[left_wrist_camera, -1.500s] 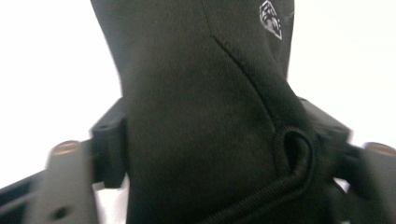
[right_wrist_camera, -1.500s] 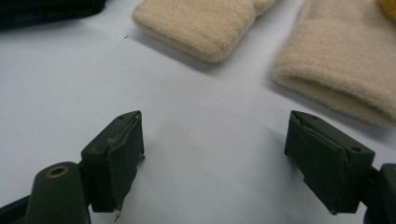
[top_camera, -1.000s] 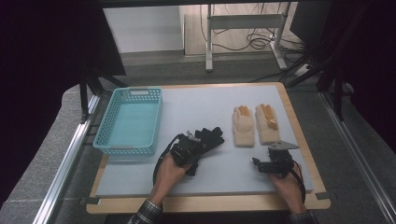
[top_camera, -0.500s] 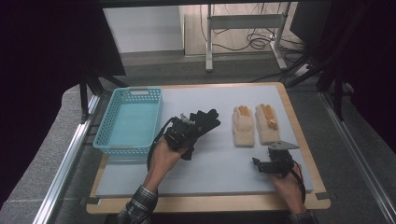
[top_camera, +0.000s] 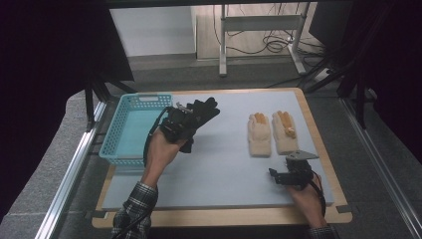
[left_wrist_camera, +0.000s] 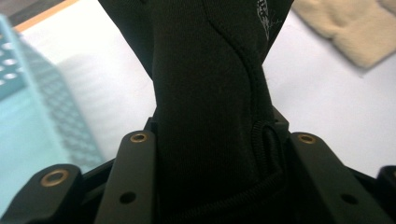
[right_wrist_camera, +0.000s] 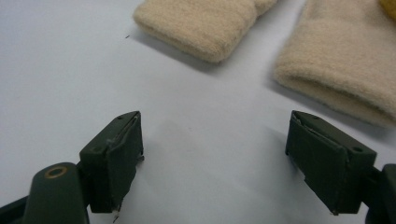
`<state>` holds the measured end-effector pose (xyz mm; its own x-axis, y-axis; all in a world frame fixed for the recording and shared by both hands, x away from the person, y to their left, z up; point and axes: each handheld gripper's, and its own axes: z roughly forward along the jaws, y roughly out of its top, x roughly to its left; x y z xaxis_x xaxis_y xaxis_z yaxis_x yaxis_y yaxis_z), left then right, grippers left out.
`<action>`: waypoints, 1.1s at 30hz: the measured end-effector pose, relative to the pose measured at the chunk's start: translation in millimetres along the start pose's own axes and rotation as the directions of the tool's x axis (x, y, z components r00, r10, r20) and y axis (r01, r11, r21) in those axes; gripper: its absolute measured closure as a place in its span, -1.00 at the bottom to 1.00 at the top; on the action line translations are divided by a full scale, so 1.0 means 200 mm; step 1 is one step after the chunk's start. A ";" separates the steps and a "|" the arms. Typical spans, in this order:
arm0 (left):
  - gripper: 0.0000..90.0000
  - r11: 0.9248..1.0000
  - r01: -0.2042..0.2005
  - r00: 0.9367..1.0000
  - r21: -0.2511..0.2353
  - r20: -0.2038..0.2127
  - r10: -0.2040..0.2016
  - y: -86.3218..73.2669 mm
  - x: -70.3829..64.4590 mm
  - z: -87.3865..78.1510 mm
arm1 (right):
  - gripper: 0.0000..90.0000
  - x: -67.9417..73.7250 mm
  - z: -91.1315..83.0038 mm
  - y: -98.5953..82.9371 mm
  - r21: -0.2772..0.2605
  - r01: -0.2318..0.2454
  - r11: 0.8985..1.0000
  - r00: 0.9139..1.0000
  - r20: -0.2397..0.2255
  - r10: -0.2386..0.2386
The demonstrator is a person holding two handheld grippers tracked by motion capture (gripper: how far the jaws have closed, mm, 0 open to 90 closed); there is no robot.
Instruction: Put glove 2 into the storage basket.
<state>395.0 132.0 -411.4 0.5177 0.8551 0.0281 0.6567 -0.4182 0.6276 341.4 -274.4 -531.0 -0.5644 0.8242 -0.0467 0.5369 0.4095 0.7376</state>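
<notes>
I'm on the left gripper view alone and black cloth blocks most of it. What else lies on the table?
Observer: Two cream gloves lie flat side by side, right of the black glove you hold.
Operator: Where is the basket from me?
Observer: The blue basket sits just left of your left tongs, which hang raised over the mat beside it.
Operator: And the right tongs?
Observer: The right tongs are open and empty, low over the mat, just short of the cream gloves' cuffs.
</notes>
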 end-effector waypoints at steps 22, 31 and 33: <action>0.33 0.985 0.170 0.976 0.028 -0.142 -0.164 -0.08 0.46 -0.10 | -0.59 0.00 0.00 0.00 0.001 0.001 1.000 1.000 0.001 -0.001; 0.33 0.963 0.253 0.952 0.091 -0.203 -0.231 -0.17 0.65 -0.02 | -0.59 0.00 0.00 0.00 0.002 0.002 1.000 1.000 0.002 -0.002; 0.33 0.957 0.268 0.945 0.112 -0.224 -0.238 -0.19 0.69 0.01 | -0.59 0.00 0.00 0.00 0.002 0.002 1.000 1.000 0.001 -0.002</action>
<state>442.1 265.7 -432.2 0.2100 0.9764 0.0509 0.8283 -0.2053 0.5212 341.5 -274.1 -531.1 -0.5647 0.8238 -0.0492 0.5368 0.4119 0.7363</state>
